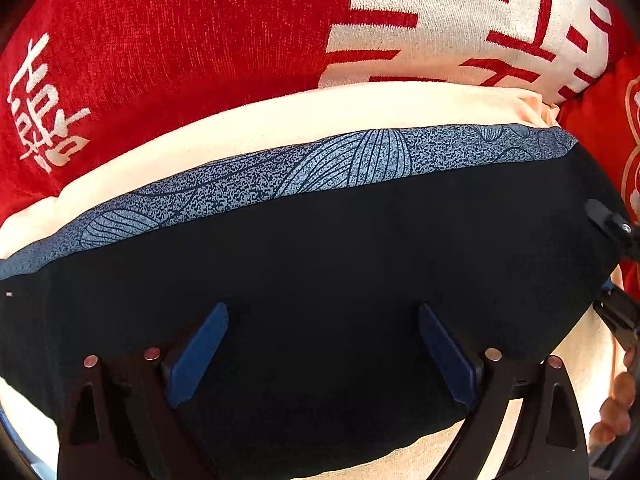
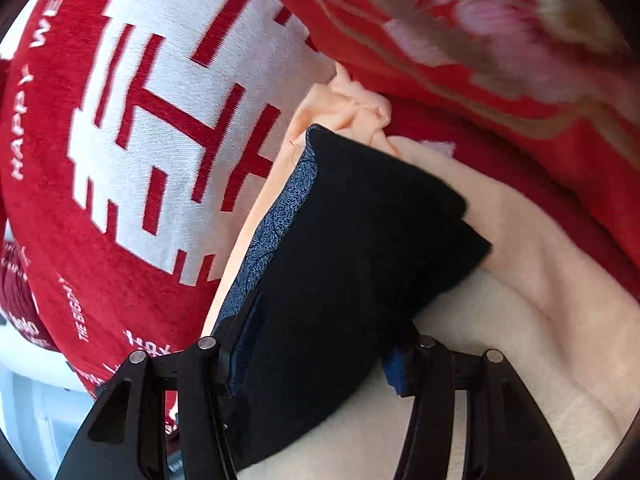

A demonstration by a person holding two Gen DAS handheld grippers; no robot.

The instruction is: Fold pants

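Note:
The pants (image 1: 320, 248) are dark navy with a speckled blue patterned band (image 1: 360, 160) along the far edge. They lie folded flat on a cream blanket (image 1: 280, 116). My left gripper (image 1: 324, 320) hovers low over the dark cloth with its blue pads (image 1: 196, 356) wide apart, holding nothing. In the right wrist view the pants (image 2: 360, 240) form a folded bundle. My right gripper (image 2: 320, 340) straddles the near end of the bundle, jaws apart; its right pad (image 2: 394, 372) is partly hidden by the cloth.
A red cushion with white characters (image 1: 460, 20) lies just beyond the pants, also seen in the right wrist view (image 2: 160, 128). A red floral blanket (image 2: 500, 40) lies at the upper right. The right gripper's body (image 1: 616, 232) shows at the left view's right edge.

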